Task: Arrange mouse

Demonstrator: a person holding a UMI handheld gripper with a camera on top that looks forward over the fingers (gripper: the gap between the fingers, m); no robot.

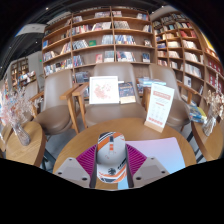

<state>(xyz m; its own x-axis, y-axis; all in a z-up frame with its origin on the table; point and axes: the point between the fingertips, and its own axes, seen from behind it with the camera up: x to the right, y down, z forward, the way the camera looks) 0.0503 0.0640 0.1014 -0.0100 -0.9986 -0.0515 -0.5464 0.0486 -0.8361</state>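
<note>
Tall wooden bookshelves point(105, 35) packed with books line the back and right side of the room, which looks like a library or bookshop. In front of them stand wooden chairs point(57, 110) and small tables, with a white sign point(103, 90) propped on one of them and another white placard point(160, 105) leaning upright farther right.

Nearest the camera is a round wooden worktop point(100, 132). A pale, whitish mat point(165, 152) lies flat on it, just right of the gripper's fingers.

The mouse point(111, 155) sits between the fingers, at the near edge of the worktop. It is a compact, rounded thing with a light grey or silvery top and an orange-red band across its lower part; its upper end points away toward the room. Finer detail such as buttons or a wheel cannot be made out.

The gripper point(111, 160) has its two fingers drawn in close at either side of the mouse, the magenta pads point(86, 158) lying against its flanks, so it appears clamped on the mouse.
</note>
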